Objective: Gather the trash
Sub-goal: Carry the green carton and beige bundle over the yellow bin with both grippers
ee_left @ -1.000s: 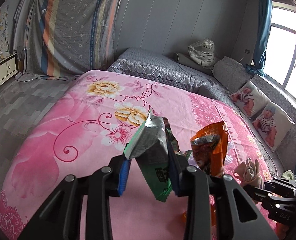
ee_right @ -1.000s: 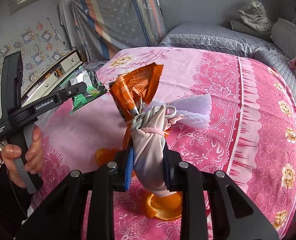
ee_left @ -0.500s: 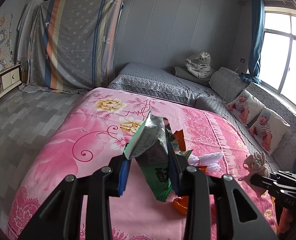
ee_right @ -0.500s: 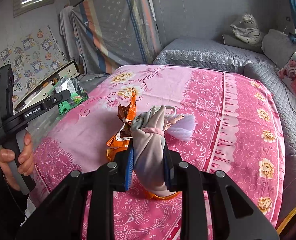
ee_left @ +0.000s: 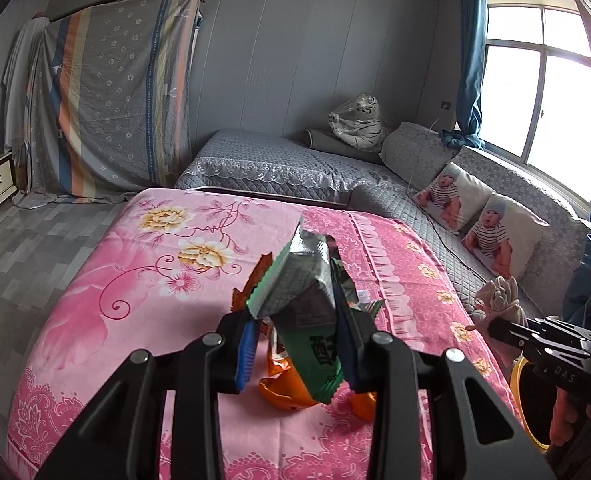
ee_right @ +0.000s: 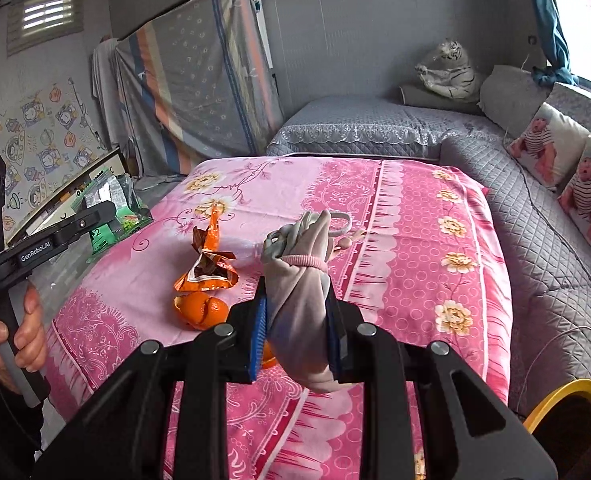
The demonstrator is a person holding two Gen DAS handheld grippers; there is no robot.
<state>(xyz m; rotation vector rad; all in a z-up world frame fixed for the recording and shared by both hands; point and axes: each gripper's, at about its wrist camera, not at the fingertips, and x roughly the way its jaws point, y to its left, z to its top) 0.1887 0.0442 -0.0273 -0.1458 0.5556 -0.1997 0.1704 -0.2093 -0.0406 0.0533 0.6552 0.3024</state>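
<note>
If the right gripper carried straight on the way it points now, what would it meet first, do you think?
Probably the pink floral bedspread: the right gripper, shut on a beige cloth bundle, points down at bare fabric, right of the orange snack wrapper. Depth is unclear.

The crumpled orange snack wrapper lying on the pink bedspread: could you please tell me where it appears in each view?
Left wrist view: crumpled orange snack wrapper sits low centre, mostly hidden behind the green foil packet held in the left tool.
Right wrist view: wrapper lies left of centre, just beyond the orange peel.
Shared landmark: the white tiger plush toy by the back wall.
</note>
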